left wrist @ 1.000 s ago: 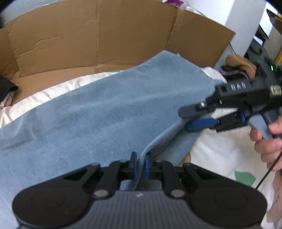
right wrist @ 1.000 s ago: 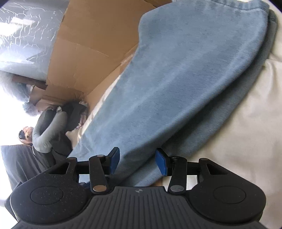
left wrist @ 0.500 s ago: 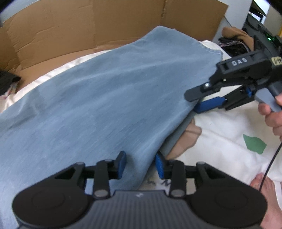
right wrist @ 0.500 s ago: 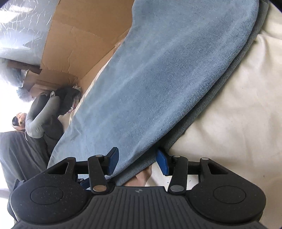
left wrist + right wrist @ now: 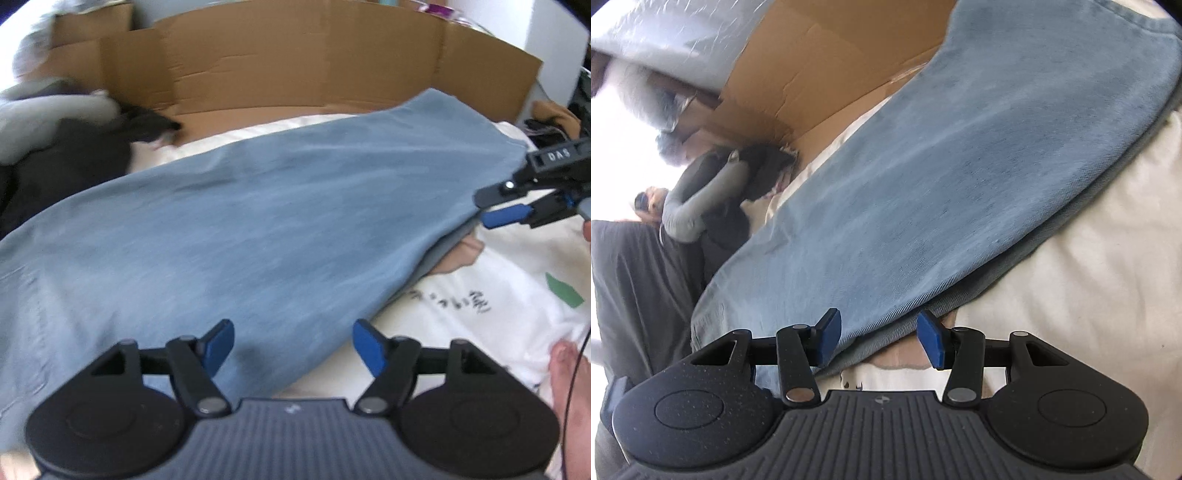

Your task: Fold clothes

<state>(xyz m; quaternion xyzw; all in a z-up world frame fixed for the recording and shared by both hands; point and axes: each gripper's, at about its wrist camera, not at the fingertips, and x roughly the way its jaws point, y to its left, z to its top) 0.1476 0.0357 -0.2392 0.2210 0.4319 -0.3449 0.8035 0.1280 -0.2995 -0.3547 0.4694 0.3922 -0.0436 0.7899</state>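
Note:
Blue jeans lie folded lengthwise, one leg on the other, across a cream sheet. My left gripper hovers over the near edge of the jeans; its jaws are opening and nothing is pinched between them. The same jeans fill the right wrist view. My right gripper is half open above the jeans' lower edge, with the fabric under the jaws and not gripped. From the left wrist view the right gripper shows at the right, beside the far end of the jeans.
A flattened cardboard sheet stands behind the bed. Dark and grey clothes are piled at the left. A white printed garment lies under the jeans at the right, next to a person's bare foot.
My left gripper let go of the jeans' edge, opened wide and pulled back leftward. The lifted leg now lies flat on the other. The right gripper drew back slightly, opening unchanged.

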